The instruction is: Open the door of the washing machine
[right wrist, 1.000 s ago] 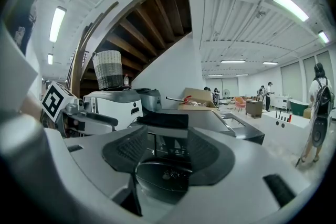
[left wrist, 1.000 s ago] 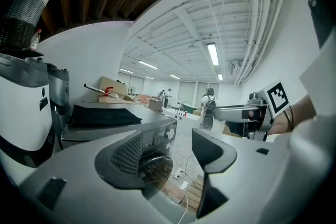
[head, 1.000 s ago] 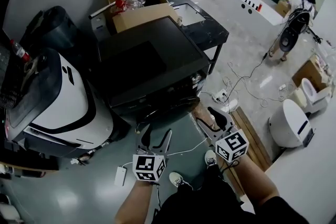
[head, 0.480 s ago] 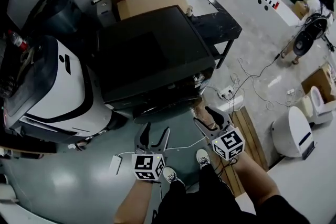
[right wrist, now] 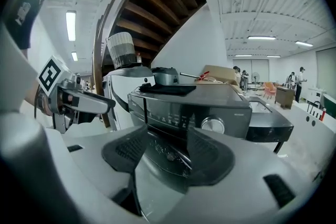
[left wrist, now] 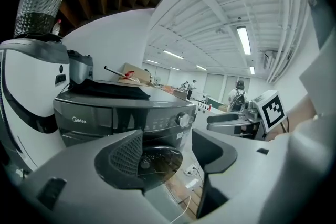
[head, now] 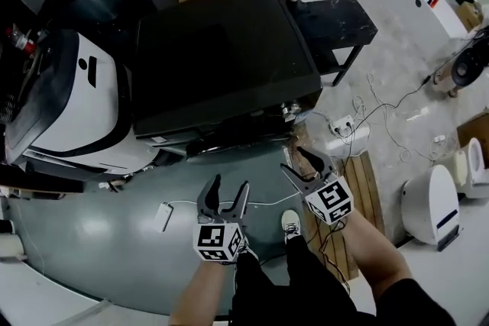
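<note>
Hanging apart w/ nothing between them, left claw and right claw sit near the washer, not touching. Door looks shut, low on its front. Step: approach. Next, prob.: claw to door edge, grip, pull. Count: 2 claws, 1 washer, 1 door.

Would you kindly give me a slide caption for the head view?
Left gripper and right gripper, both open, held short of the black washer.
</note>
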{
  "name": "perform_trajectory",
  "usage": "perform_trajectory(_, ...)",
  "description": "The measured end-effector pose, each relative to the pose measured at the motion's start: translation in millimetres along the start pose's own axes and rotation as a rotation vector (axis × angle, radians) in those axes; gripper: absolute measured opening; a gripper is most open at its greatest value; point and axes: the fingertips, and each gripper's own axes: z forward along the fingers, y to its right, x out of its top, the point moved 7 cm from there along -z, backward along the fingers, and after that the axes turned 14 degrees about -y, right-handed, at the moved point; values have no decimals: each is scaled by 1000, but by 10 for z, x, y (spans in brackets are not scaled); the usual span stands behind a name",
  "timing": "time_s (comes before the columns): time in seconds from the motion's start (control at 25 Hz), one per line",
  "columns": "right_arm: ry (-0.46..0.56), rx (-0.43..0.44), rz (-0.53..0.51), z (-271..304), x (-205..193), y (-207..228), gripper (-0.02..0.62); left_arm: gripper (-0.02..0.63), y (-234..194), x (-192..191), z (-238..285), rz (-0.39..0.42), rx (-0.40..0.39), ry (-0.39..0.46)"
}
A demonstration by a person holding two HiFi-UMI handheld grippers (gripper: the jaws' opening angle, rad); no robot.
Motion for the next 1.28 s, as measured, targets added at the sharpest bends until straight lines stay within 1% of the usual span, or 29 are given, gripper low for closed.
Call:
perform_trajectory(0.24,-45,65,-33,263,-276,356,241,293,172,-178,352,-43,52,-18)
perform_trajectory(0.48,-113,110,-69,689,-580,563,241,293,161,-410,614,-85,86,-55)
perform_trajectory(0.68,-152,111,-85,1089,-812,685,241,293,54,-552,775,-97,92,-74)
perform_trajectory(0.8,-182,111,-110,1310,-890,720,241,293,-17,-635,886,-105,90,-77)
perform_trajectory(0.92,-210,118,-119,1516,-960,738,241,293,-96,-727,987,-108,89,-83)
perform_trajectory(1.08,-248,117,-123,1751,-1095,832,241,293,-150,-807,1094,-131,90,-82)
perform_trajectory(1.28,-285,112,-192,1928,-1157,865,241,293,-158,-855,1185,-132,87,-85)
